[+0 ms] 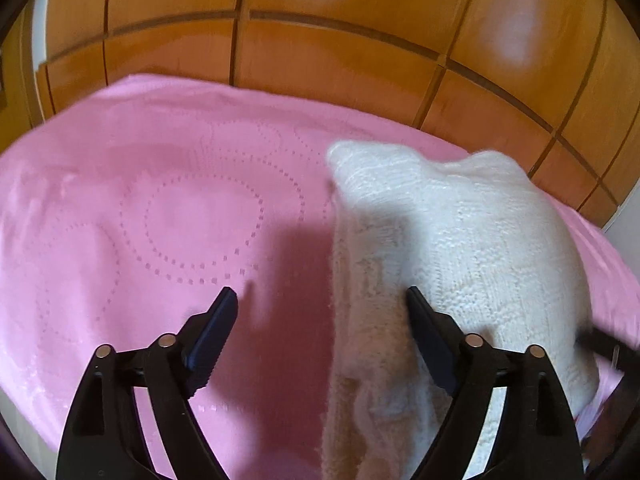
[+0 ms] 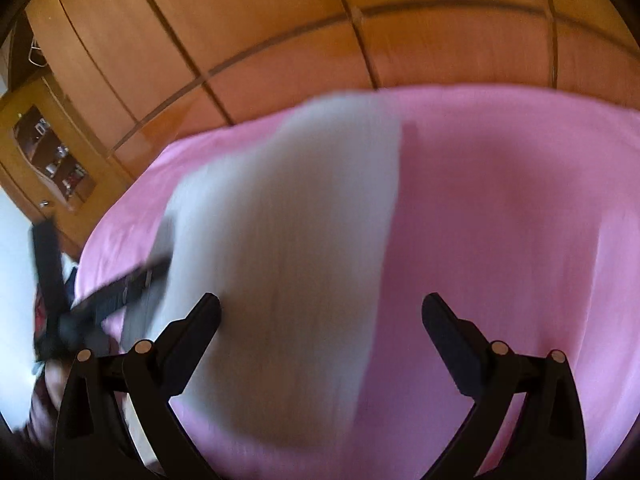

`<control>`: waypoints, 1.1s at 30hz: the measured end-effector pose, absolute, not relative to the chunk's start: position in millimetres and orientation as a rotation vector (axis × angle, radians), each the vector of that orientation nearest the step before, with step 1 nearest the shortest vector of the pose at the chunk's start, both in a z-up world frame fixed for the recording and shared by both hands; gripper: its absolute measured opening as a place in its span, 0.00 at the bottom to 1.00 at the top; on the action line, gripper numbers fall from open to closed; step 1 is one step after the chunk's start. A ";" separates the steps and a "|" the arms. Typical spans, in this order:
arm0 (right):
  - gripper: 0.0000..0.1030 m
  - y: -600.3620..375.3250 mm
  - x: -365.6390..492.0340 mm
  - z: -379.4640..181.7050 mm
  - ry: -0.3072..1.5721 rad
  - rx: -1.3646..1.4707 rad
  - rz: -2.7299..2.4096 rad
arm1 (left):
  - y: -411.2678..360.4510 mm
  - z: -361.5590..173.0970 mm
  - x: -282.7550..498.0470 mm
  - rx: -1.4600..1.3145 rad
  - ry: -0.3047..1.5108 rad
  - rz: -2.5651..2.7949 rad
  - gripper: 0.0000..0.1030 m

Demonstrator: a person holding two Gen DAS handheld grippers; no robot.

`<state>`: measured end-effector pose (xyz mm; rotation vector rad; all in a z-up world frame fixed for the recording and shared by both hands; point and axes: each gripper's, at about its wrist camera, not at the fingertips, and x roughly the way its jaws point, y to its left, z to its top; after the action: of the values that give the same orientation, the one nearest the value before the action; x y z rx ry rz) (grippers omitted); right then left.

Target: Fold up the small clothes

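A white knitted garment [image 1: 460,240] lies partly folded on the right side of a pink blanket [image 1: 160,200]. My left gripper [image 1: 320,295] hovers open over the garment's left edge, its right finger above the knit and its left finger above bare blanket; the pads press on nothing. In the right wrist view the same garment [image 2: 300,220] is blurred. My right gripper [image 2: 320,300] stands open above its near end, also pressing on nothing. The left gripper [image 2: 103,244] shows at the garment's left side there.
The pink blanket [image 2: 500,200] covers a bed. Glossy wooden wardrobe doors [image 1: 320,40] rise right behind its far edge. A wooden cabinet with a glass door [image 2: 52,156] stands at the far left. Bare blanket stretches left and right of the garment.
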<state>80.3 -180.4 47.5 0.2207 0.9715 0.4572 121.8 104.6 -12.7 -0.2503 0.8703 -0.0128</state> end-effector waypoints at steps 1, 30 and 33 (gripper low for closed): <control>0.97 -182.3 70.4 38.8 0.989 0.223 0.463 | 107.2 -15.4 123.8 -0.269 0.883 -0.015 0.83; 0.98 -215.5 156.0 29.5 1.059 0.496 0.648 | 129.4 -43.9 125.2 -0.609 0.894 -0.374 0.58; 0.98 -206.3 173.5 16.0 1.109 0.530 0.717 | 130.4 -49.6 129.8 -0.685 0.880 -0.475 0.36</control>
<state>173.5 -206.3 16.0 0.5304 1.1090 0.7167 129.8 130.4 -49.6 -0.6854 0.8797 -0.4755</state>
